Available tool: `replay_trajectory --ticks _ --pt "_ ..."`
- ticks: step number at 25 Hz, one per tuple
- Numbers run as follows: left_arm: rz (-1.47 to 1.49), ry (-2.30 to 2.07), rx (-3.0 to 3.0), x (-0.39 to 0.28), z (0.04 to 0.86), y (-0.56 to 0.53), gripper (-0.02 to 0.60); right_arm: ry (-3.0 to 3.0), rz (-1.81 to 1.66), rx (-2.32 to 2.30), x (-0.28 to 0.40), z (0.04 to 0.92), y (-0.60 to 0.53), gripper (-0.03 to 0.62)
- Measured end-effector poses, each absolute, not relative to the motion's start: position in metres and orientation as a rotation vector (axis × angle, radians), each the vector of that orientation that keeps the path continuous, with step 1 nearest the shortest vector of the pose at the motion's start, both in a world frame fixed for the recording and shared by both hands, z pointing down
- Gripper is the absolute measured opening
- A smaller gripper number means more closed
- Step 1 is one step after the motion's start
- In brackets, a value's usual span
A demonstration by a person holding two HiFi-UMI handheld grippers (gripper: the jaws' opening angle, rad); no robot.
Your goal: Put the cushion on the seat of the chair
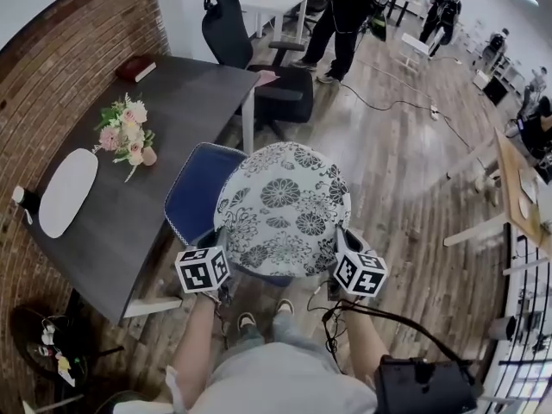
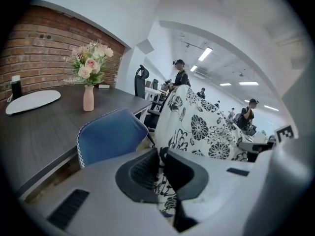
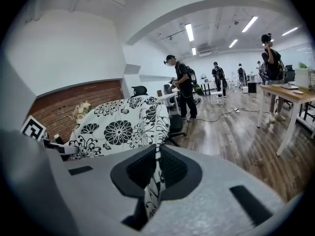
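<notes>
Cushion [image 1: 285, 210], round and white with a black flower print, hangs in the air over the right part of the blue chair [image 1: 194, 198], held by its near edge between 2 grippers and tilted so that its far edge stands higher. No view shows whether it touches the seat. Left of the chair runs the dark counter [image 1: 103, 231], under whose edge the chair is pushed. On the counter, far left of the chair, lies a white oval mat [image 1: 67, 192]. Nearer the chair stands a pink vase of pale flowers [image 1: 129, 136], and at the far end, beyond the chair, lies a dark red book [image 1: 135, 67]. The chair's blue seat, trimmed with white stitching, shows bare to the left of the cushion, while the cushion covers the rest. At the near side of the chair, the left gripper [image 2: 161, 166] has its jaws clenched on the cushion's left near rim, with the printed cloth pinched between the 2 dark pads. The right gripper [image 3: 156, 168] is likewise clenched on the right near rim, with a fold of the cloth running down between its pads. Behind the chair stands a black office chair [image 1: 259, 59]. To the right of the chair the wooden floor [image 1: 405, 171] stretches away, and people [image 1: 341, 15] stand well beyond.
</notes>
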State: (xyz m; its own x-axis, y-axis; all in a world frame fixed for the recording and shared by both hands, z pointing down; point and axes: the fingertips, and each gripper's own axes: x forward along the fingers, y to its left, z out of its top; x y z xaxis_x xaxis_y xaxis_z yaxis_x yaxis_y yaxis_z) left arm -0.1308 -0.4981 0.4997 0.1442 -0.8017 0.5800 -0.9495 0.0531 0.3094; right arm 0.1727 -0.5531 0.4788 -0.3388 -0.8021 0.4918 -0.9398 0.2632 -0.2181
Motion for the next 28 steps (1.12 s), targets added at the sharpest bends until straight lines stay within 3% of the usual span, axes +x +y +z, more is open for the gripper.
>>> replay_trajectory --ticks 28 --pt "0.438 -1.479 1.413 -0.114 0.769 -0.480 0.017 -2.016 0.934 1.315 0.171 0.726 -0.569 0.014"
